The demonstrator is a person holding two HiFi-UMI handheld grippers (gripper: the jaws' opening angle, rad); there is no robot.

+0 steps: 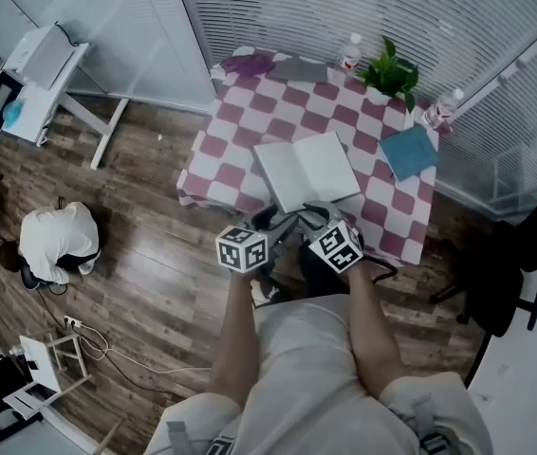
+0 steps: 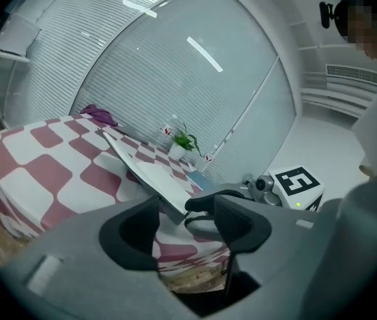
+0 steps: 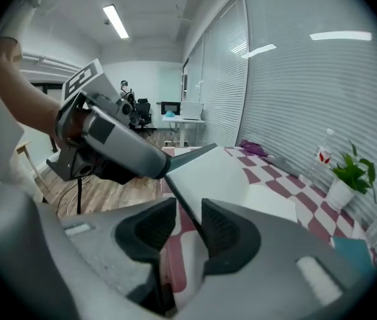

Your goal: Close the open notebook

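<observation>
The open notebook [image 1: 306, 171] lay pages-up at the near side of the checked surface [image 1: 226, 131], and in the gripper views its near corner appeared tilted up off the cloth. The right gripper [image 3: 188, 212] had its fingers spread a little, and the thin dark edge of a cover ran between them with neither pad pressing on it. Just to its left, the left gripper [image 2: 182, 211] had its fingers wide apart with the same corner ahead of the gap, pinching nothing. The closing appeared to be at its start, with an edge reached but not yet taken. The next move likely called for one pair of fingers to pinch that cover and swing it over the spine onto the other half. A blue book [image 1: 409, 152] lay to the right and a potted plant [image 1: 392, 72] stood at the far edge.
</observation>
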